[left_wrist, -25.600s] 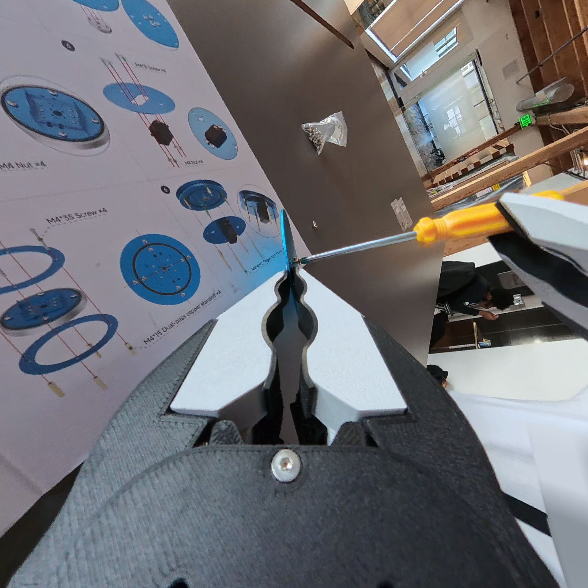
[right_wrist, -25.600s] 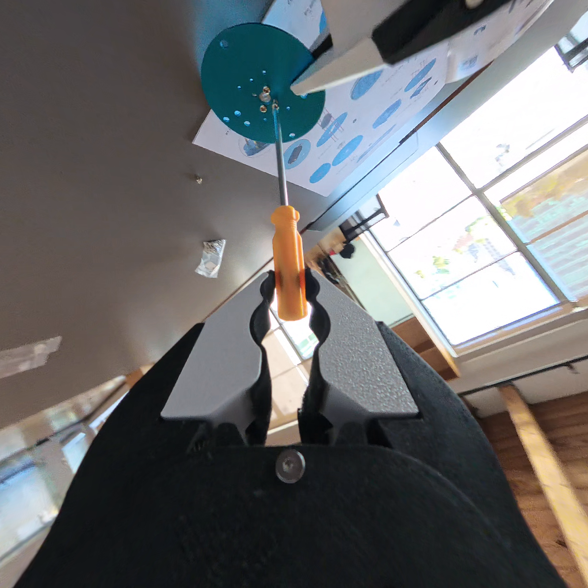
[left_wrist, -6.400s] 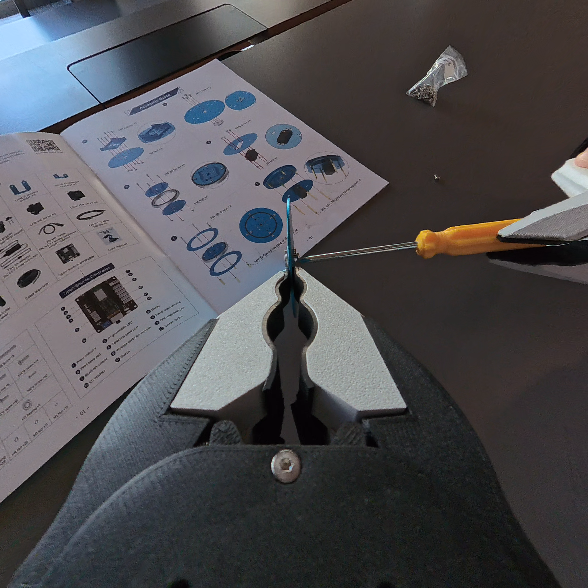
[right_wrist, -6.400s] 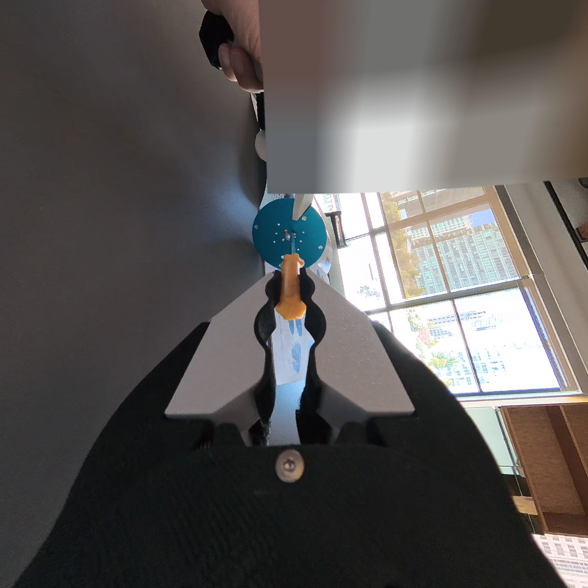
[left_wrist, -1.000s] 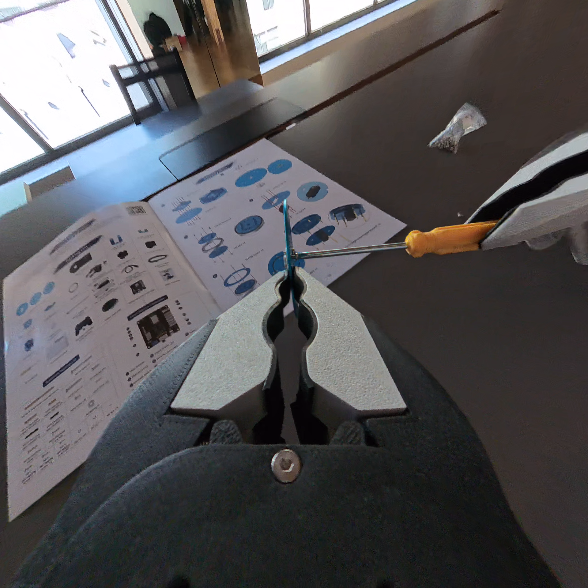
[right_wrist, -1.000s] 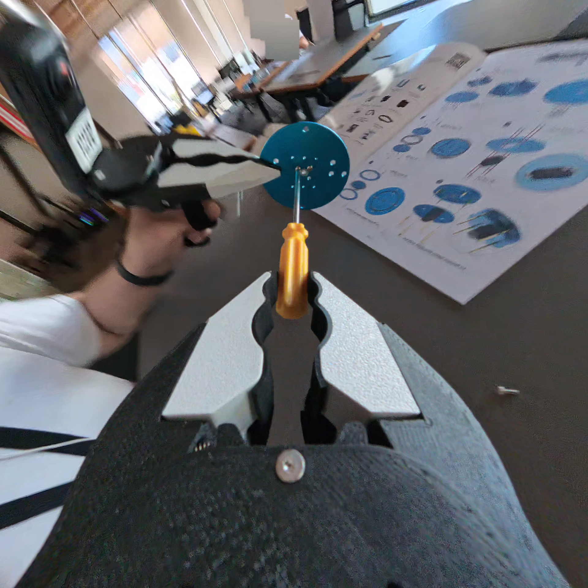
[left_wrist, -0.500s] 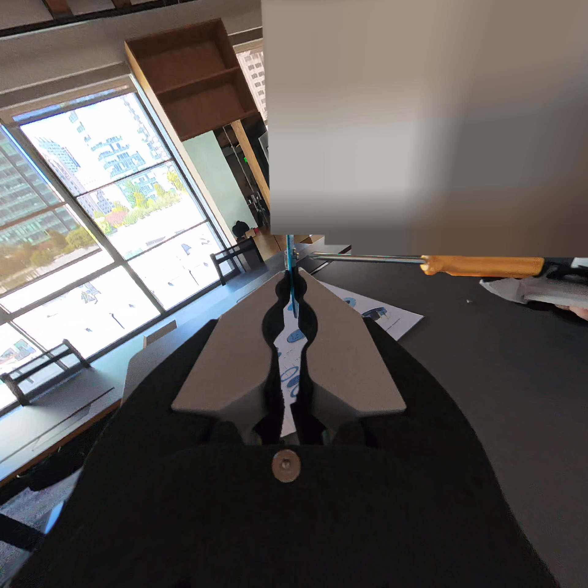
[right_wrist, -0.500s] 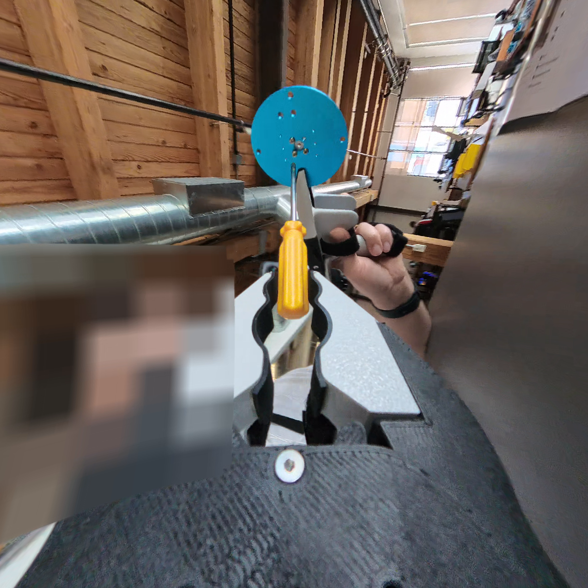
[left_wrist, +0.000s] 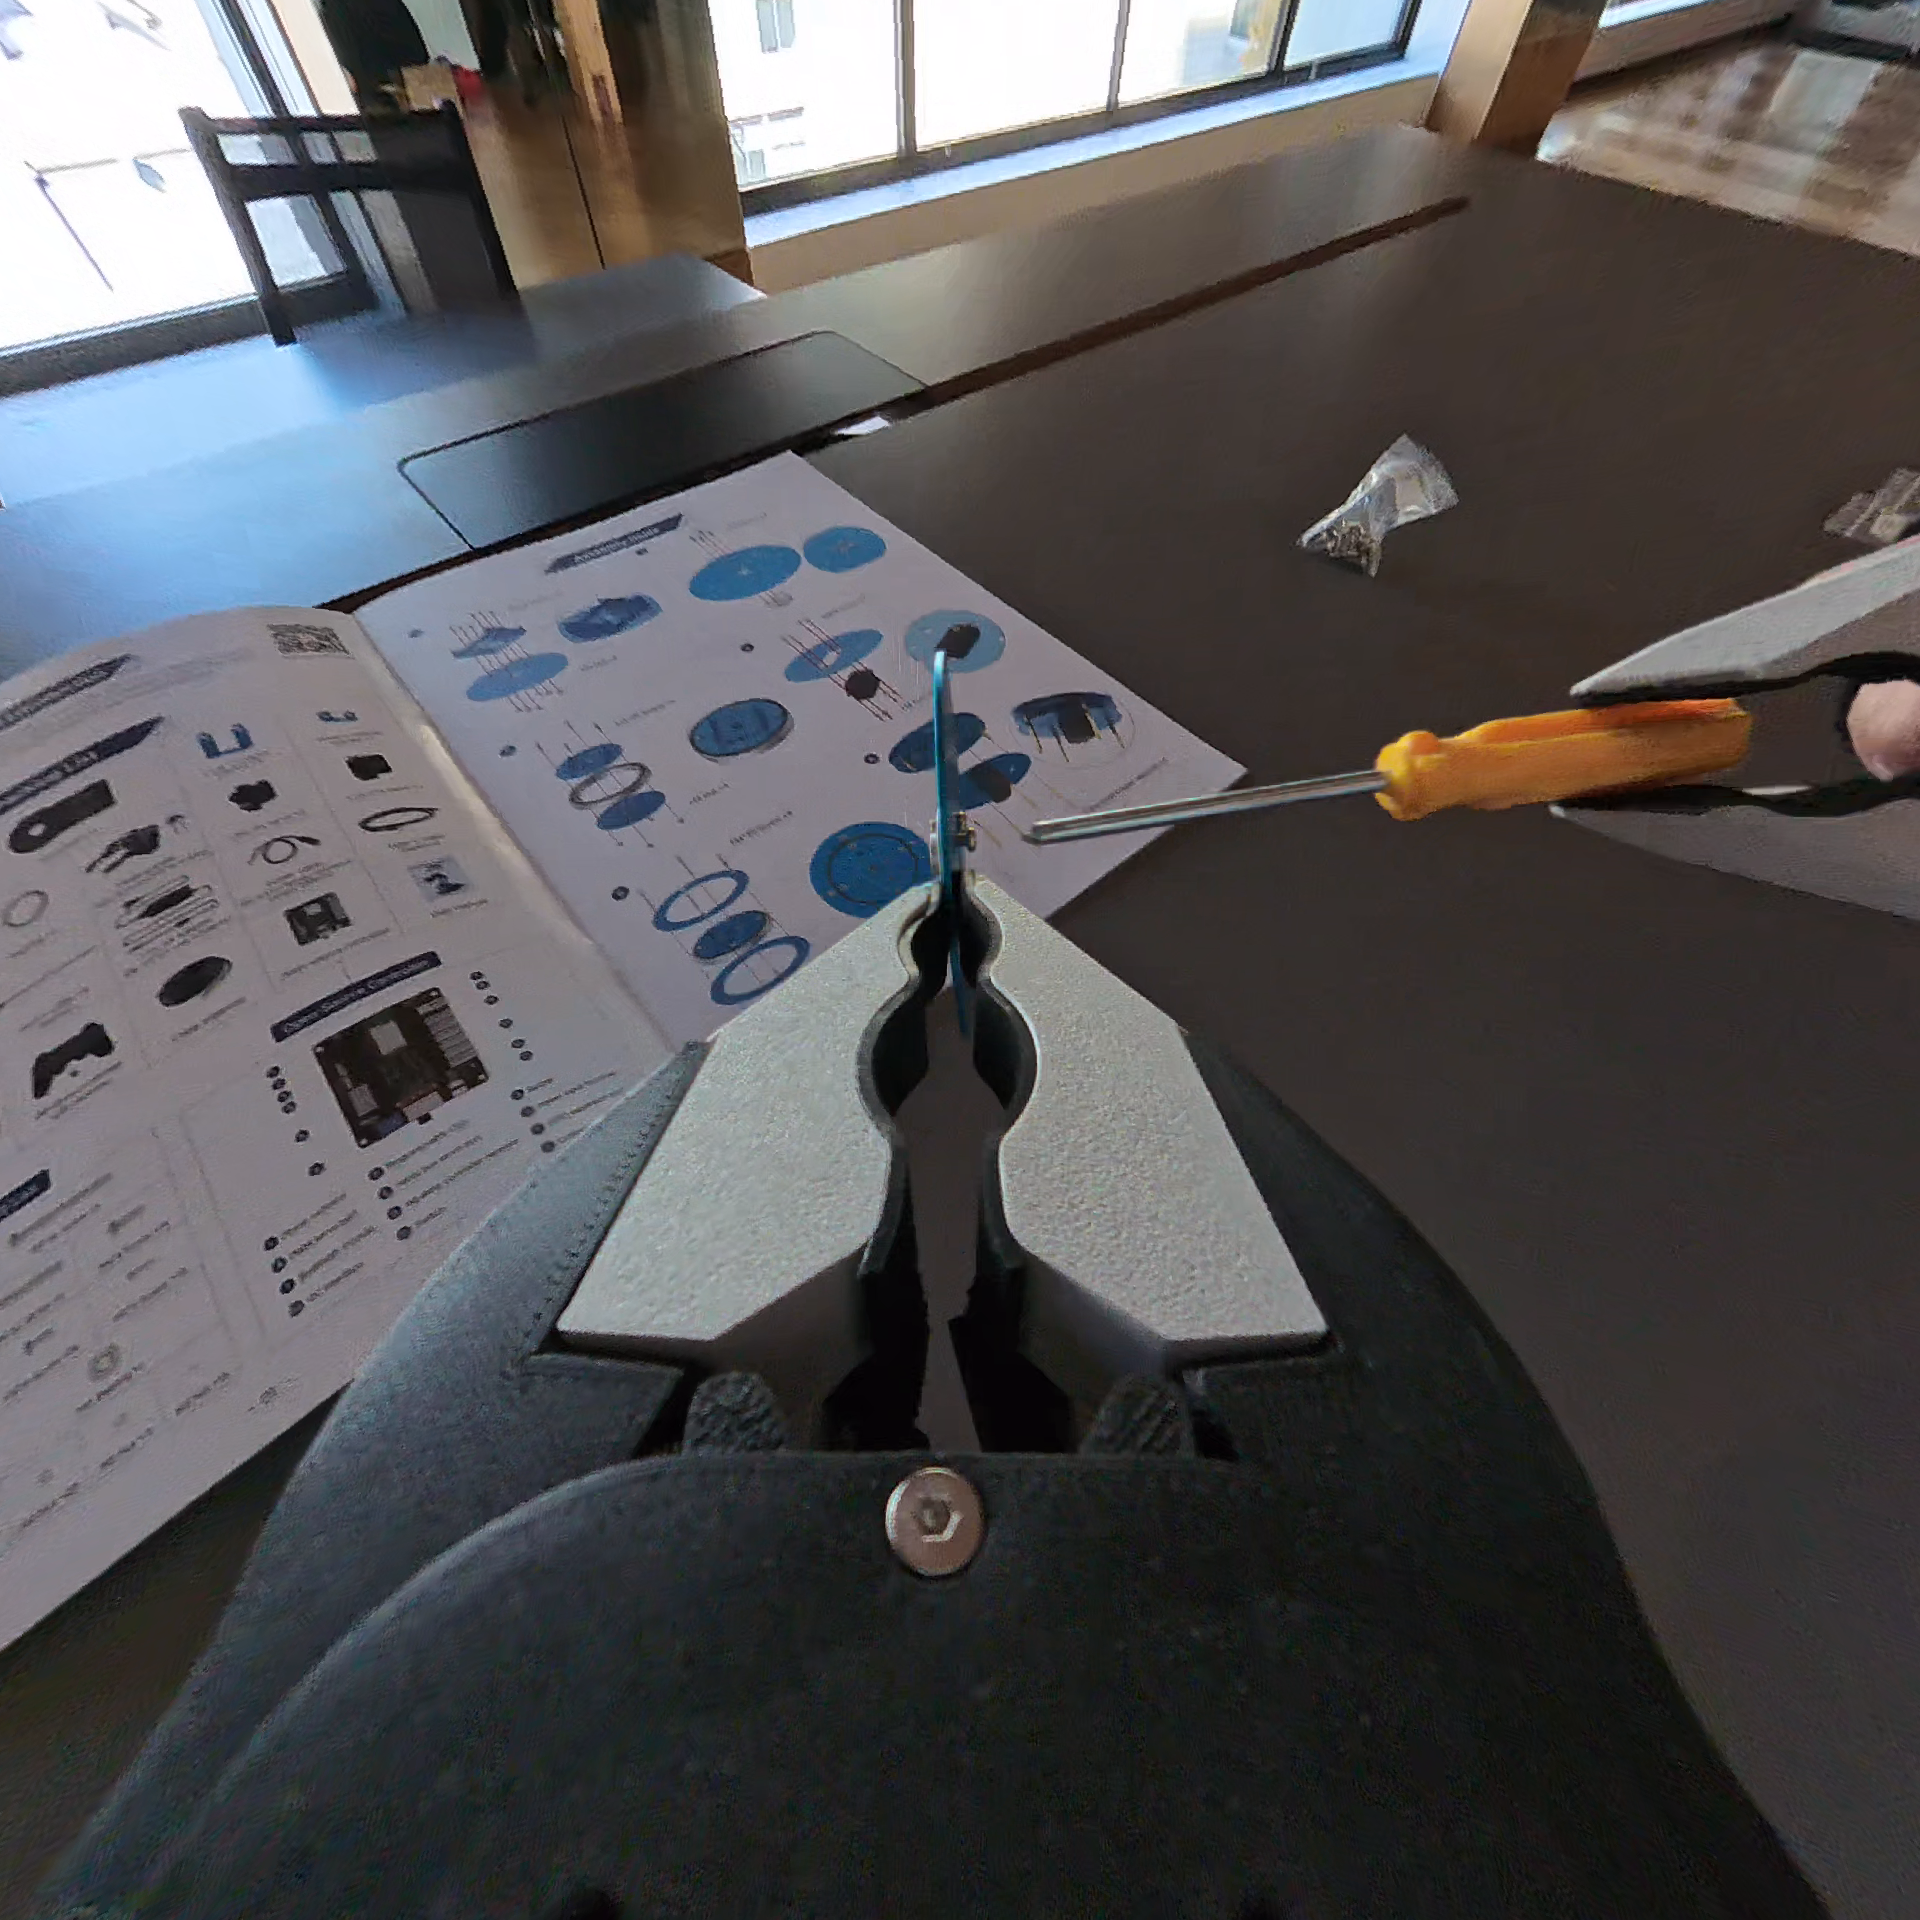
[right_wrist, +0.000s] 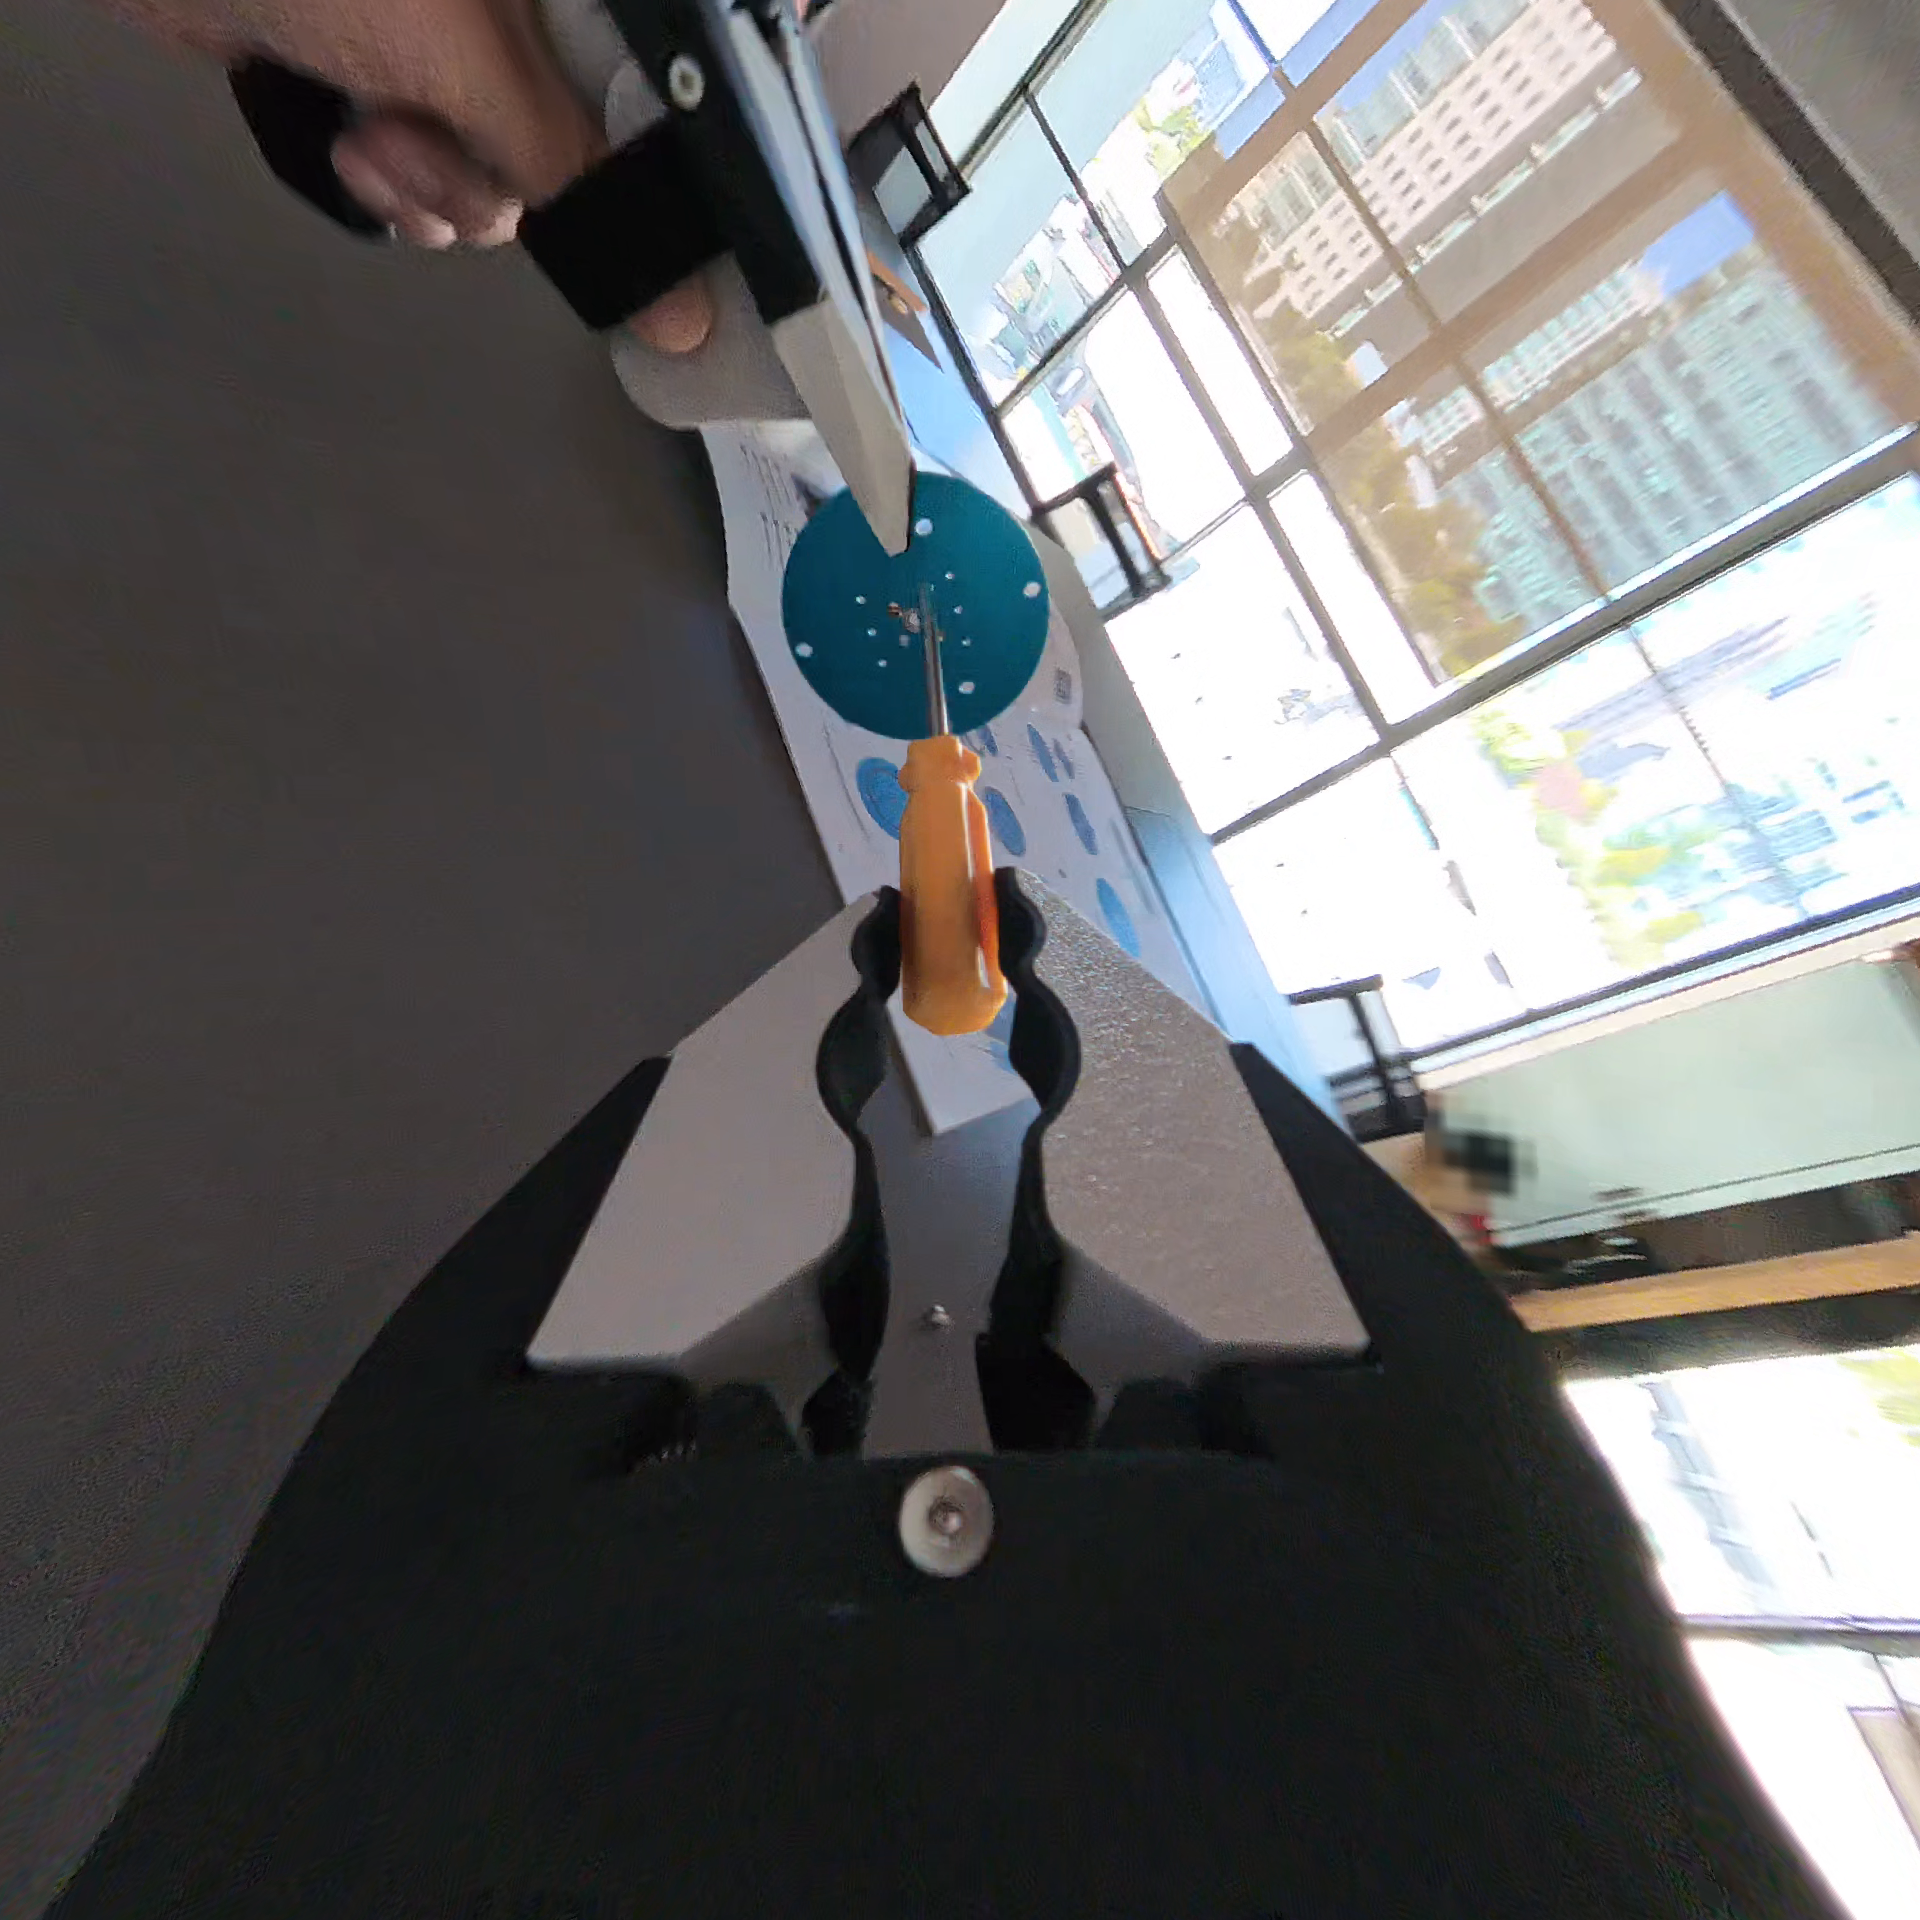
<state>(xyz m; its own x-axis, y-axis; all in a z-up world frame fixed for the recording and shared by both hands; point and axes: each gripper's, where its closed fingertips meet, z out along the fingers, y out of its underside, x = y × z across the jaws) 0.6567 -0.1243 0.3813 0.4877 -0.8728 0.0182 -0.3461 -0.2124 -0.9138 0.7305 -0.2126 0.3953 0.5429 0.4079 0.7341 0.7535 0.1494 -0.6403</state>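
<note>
My left gripper (left_wrist: 948, 914) is shut on the lower edge of a blue round plate (left_wrist: 943, 748) with holes, held upright and edge-on above an open instruction booklet (left_wrist: 416, 831). A small screw (left_wrist: 962, 829) sits at the plate's middle. My right gripper (right_wrist: 945, 914) is shut on the orange handle of a screwdriver (right_wrist: 945, 883), which points at the middle of the plate (right_wrist: 914, 603). In the left wrist view the screwdriver (left_wrist: 1558, 758) comes in from the right in the right gripper (left_wrist: 1579, 753), and its tip stops a little short of the screw.
Everything is over a dark table (left_wrist: 1455, 1143). A small clear bag of screws (left_wrist: 1371, 509) lies far right, another bag (left_wrist: 1881, 514) at the edge. A loose screw (right_wrist: 938, 1317) lies on the table. A hand (right_wrist: 468, 156) holds the left gripper (right_wrist: 883, 520). Windows stand behind. Tip to tip, the grippers are about 12 cm apart.
Both grippers have swung round, so the table and booklet are back in the left wrist view. The screwdriver tip, which was against the plate, now stands slightly off it. Both grips hold.
</note>
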